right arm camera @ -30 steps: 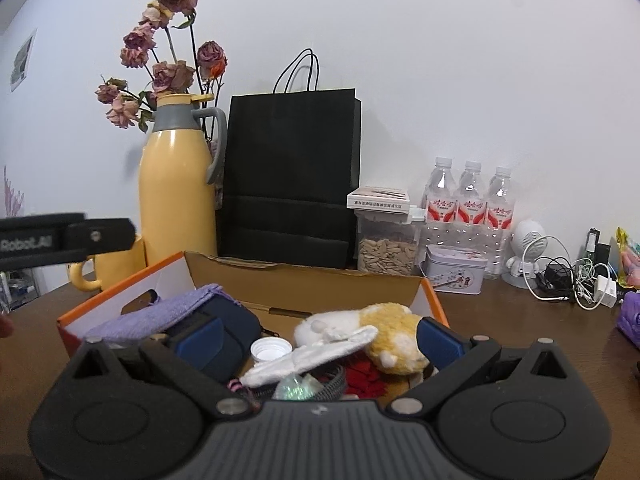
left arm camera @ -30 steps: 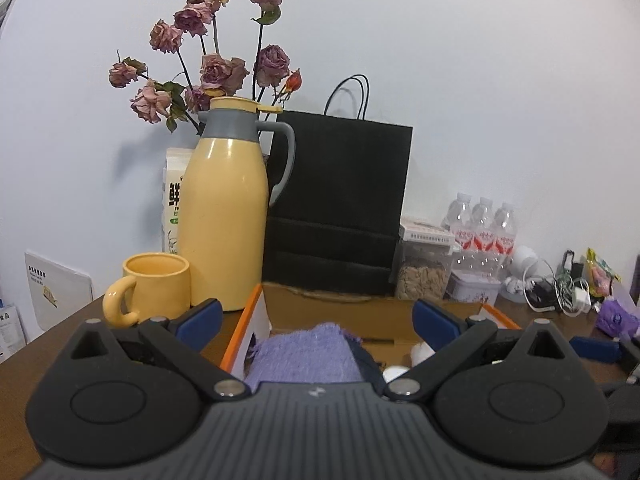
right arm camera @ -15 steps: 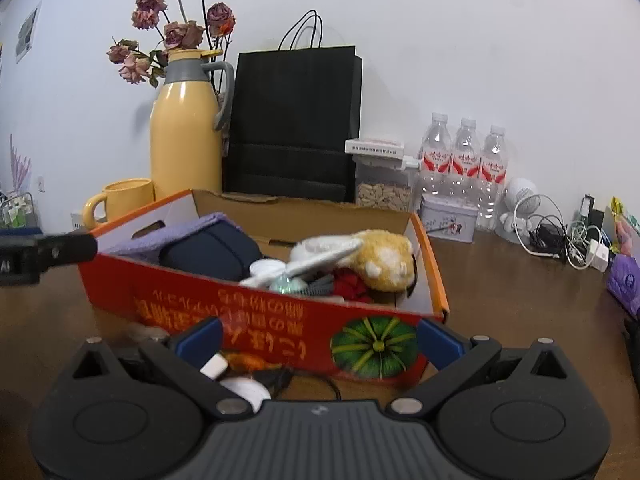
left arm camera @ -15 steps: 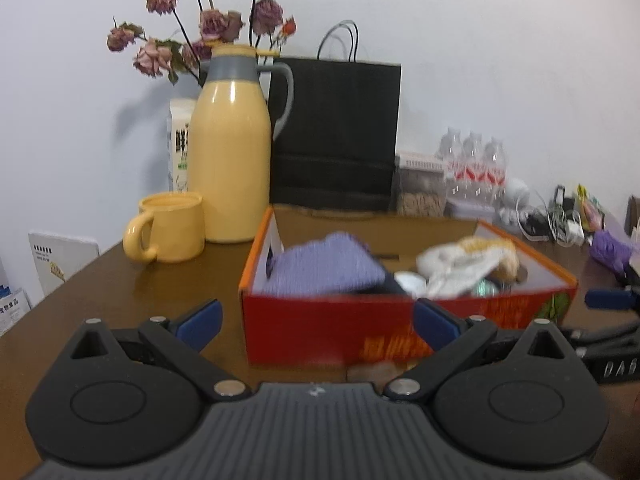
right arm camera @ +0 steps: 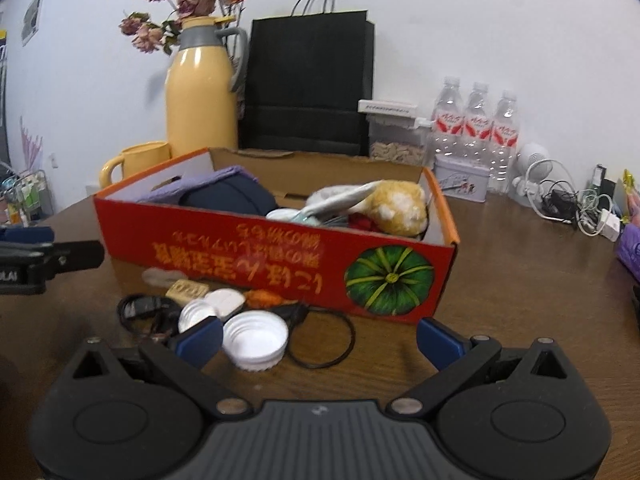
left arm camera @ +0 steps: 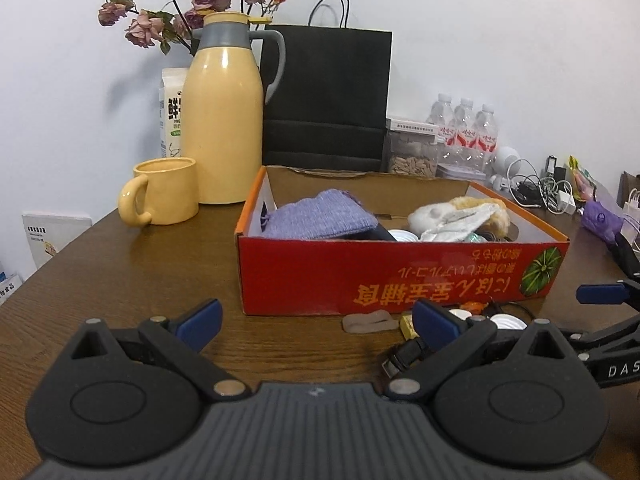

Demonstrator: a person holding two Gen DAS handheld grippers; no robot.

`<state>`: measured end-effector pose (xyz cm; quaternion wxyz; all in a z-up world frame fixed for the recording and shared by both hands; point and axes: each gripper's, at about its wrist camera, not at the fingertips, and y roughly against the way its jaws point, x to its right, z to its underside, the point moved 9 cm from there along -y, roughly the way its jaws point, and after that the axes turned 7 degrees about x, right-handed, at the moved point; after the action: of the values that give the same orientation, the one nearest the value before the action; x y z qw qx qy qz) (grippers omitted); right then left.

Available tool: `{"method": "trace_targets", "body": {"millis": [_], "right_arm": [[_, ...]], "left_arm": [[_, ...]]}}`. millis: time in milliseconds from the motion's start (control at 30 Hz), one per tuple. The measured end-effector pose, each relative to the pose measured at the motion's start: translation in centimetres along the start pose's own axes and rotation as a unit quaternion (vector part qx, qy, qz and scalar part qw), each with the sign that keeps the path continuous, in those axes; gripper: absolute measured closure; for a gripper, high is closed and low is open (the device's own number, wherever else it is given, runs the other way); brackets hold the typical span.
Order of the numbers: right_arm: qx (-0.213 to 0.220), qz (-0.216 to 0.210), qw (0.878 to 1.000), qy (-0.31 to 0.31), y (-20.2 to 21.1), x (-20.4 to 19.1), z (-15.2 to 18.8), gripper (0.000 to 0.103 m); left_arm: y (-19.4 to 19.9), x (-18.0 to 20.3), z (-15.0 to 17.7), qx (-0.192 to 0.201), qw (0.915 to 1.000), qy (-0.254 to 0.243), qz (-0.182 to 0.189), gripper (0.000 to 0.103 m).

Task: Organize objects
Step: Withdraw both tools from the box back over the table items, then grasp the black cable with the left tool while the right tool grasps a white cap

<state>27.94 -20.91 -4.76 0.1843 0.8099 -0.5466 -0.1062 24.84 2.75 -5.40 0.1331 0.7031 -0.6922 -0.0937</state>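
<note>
A red cardboard box (left arm camera: 400, 276) (right arm camera: 280, 252) sits on the brown table, holding a purple cloth (left arm camera: 320, 216), a dark pouch (right arm camera: 228, 198) and a plush toy (right arm camera: 396, 204). In front of it lie loose small items: white bottle caps (right arm camera: 256, 340), a black elastic loop (right arm camera: 324, 340), a tan eraser-like piece (right arm camera: 187, 290), an orange scrap (right arm camera: 266, 298) and a black strap (left arm camera: 404, 354). My left gripper (left arm camera: 316, 320) is open, low over the table before the box. My right gripper (right arm camera: 318, 338) is open above the caps and loop, holding nothing.
Behind the box stand a yellow thermos (left arm camera: 224, 120) with dried roses, a yellow mug (left arm camera: 164, 190), a black paper bag (left arm camera: 328, 96), a seed jar (right arm camera: 396, 136), water bottles (right arm camera: 476, 128) and a tin (right arm camera: 460, 180). Cables (right arm camera: 568, 200) lie at the right.
Both grippers have pulled back and down from above the box. The box's red front and the small items before it have come into view. Both stayed open.
</note>
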Motion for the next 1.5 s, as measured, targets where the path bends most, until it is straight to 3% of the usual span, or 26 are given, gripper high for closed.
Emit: {"method": "trace_targets", "body": {"millis": [33,200,433,600,933,1167,1367,1500], "right_arm": [[0.000,-0.004,1.000,0.005,0.0,-0.3,0.1,0.002],[-0.020,-0.022,0.999,0.027,-0.7,-1.6,0.7,0.031],[-0.034,-0.049,0.997,0.041,-1.3,-3.1,0.8,0.045],[-0.037,-0.054,0.997,0.037,-1.5,-3.2,0.9,0.064],[0.013,-0.026,0.999,0.039,-0.1,-2.6,-0.3,0.064],[0.025,-0.016,0.999,0.037,0.3,-2.3,-0.5,0.064],[0.032,-0.009,0.999,0.024,0.5,-1.8,-0.6,0.064],[0.037,-0.006,0.999,0.018,0.7,-1.5,-0.7,0.064]], "left_arm": [[0.0,0.0,0.1,-0.003,1.0000,0.000,0.002,0.000],[-0.2,0.4,0.5,-0.013,0.9999,-0.005,0.010,0.000],[-0.3,0.8,0.7,-0.018,0.9997,-0.005,0.017,0.000],[-0.6,0.8,0.9,-0.024,0.9995,-0.007,0.017,0.000],[-1.3,0.8,1.7,-0.048,0.9987,-0.007,0.014,0.000],[-1.6,0.8,2.1,-0.062,0.9980,-0.008,0.011,0.000],[-2.1,2.5,2.9,-0.088,0.9944,-0.045,0.036,0.000],[-2.1,4.4,3.1,-0.098,0.9901,-0.065,0.076,0.000]]}}
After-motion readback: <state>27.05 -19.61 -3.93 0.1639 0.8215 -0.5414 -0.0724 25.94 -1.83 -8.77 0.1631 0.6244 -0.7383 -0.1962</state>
